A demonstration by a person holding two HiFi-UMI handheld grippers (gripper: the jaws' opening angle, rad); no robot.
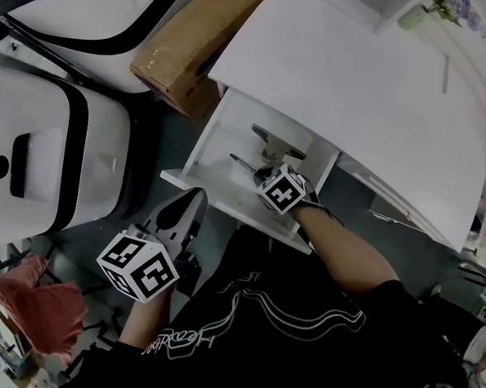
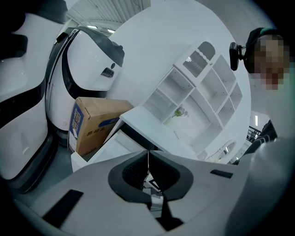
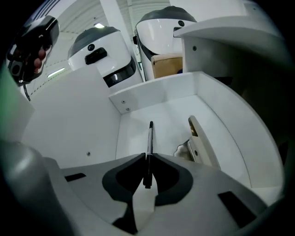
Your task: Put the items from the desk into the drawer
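Note:
The white drawer (image 1: 208, 138) stands pulled out under the white desk top (image 1: 360, 81). My right gripper (image 1: 267, 176) reaches into it, shut on a black pen (image 3: 150, 138) that sticks forward over the drawer floor (image 3: 166, 115). The pen's tip shows in the head view as a black pen (image 1: 242, 162). A grey stapler (image 1: 278, 144) lies in the drawer just beyond, seen as a stapler (image 3: 199, 144) right of the right gripper (image 3: 148, 157). My left gripper (image 1: 195, 202) hovers outside the drawer's front corner. Its jaws are shut with nothing between them, the left gripper (image 2: 148, 153) pointing up toward the desk.
A cardboard box (image 1: 191, 52) sits on the floor left of the desk. Large white-and-black machines (image 1: 50, 161) stand further left. White shelving with a small plant (image 1: 454, 4) rises behind the desk. A red cloth (image 1: 27, 304) lies at the lower left.

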